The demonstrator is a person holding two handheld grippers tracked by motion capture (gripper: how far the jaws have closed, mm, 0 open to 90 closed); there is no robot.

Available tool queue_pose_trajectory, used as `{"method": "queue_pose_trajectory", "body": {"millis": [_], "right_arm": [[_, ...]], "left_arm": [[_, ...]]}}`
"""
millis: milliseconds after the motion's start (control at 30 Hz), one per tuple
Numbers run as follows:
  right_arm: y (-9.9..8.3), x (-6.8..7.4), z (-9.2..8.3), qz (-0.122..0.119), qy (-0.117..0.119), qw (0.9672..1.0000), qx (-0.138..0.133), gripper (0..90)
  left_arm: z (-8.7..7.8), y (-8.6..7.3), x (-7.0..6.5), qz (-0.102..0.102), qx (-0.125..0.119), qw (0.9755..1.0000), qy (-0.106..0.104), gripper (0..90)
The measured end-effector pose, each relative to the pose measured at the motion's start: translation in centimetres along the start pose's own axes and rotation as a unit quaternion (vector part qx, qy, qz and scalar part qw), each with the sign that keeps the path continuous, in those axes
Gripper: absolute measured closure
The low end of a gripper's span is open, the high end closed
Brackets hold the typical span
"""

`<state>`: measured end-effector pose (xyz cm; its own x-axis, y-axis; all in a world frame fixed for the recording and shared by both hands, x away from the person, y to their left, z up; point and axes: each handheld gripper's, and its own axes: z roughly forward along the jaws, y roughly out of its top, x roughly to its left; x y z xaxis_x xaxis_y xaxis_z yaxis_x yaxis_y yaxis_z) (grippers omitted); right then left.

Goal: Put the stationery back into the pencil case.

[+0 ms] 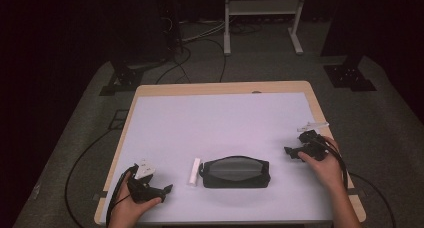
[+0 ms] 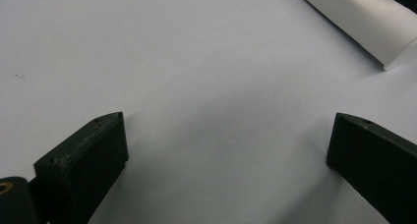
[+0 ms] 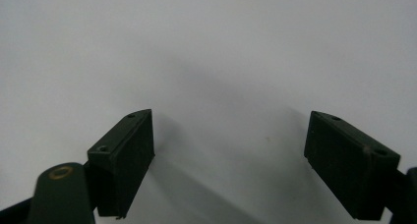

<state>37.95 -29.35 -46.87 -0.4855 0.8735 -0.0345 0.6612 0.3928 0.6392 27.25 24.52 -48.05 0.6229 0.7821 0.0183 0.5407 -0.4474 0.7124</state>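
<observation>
Pouch (image 1: 236, 172), dark and zipped, lies flat near the front edge of the table (image 1: 220, 113), about at the middle between the two hands. Just beside its left end lies a small white tube (image 1: 194, 171), apart from the pouch by a thin gap. The left gripper (image 1: 167, 189) rests low on the white surface at the front left corner, pointing toward the tube. In the left gripper view its jaws stand wide apart with nothing between them, and the end of the white tube (image 2: 359, 20) shows at the upper right. The right gripper (image 1: 289, 151) is on the right side of the table, to the right of the pouch and a little farther back, pointing to the left. In the right gripper view its jaws are spread wide and empty, over bare white surface.
</observation>
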Motion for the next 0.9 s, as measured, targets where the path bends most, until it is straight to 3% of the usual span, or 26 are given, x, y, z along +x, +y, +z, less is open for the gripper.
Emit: {"method": "queue_pose_trajectory", "body": {"millis": [267,333,367,400,467,533,567,733,900], "right_arm": [[-0.4,-0.4,0.3,0.02,0.011,0.9997,-0.008,16.0],[-1.0,-0.3,0.2,0.021,0.01,0.9993,-0.028,15.9],[-1.6,-0.3,0.2,0.023,0.01,0.9984,-0.052,15.9],[-1.6,-0.3,0.2,0.023,0.01,0.9984,-0.052,15.9],[-2.0,-0.3,0.2,0.024,0.007,0.9974,-0.068,16.0],[-2.0,-0.2,0.2,0.024,0.007,0.9974,-0.068,15.9],[-2.0,-0.3,0.3,0.025,0.008,0.9974,-0.068,15.9],[-2.0,-0.3,0.3,0.027,0.01,0.9974,-0.066,15.9],[-2.0,-0.3,0.3,0.027,0.01,0.9973,-0.067,15.9]], "left_arm": [[-0.1,0.0,-0.1,0.003,0.0,1.0,0.001,2.3],[-0.2,0.0,-0.1,0.003,-0.002,1.0,0.001,3.2],[-0.2,0.0,-0.1,0.004,-0.002,1.0,0.001,6.1],[-0.3,0.1,-0.2,0.005,-0.002,1.0,-0.001,6.1],[-0.5,0.1,-0.3,0.008,-0.004,0.9999,-0.004,15.4],[-0.7,0.3,-0.4,0.011,-0.003,0.9999,0.005,16.9],[-0.9,0.3,-0.4,0.013,-0.005,0.9999,0.006,21.9],[-1.5,0.5,-0.4,-0.005,-0.011,0.9999,0.003,28.3],[-2.2,1.2,-0.8,-0.003,-0.017,0.9998,0.003,33.8]]}}
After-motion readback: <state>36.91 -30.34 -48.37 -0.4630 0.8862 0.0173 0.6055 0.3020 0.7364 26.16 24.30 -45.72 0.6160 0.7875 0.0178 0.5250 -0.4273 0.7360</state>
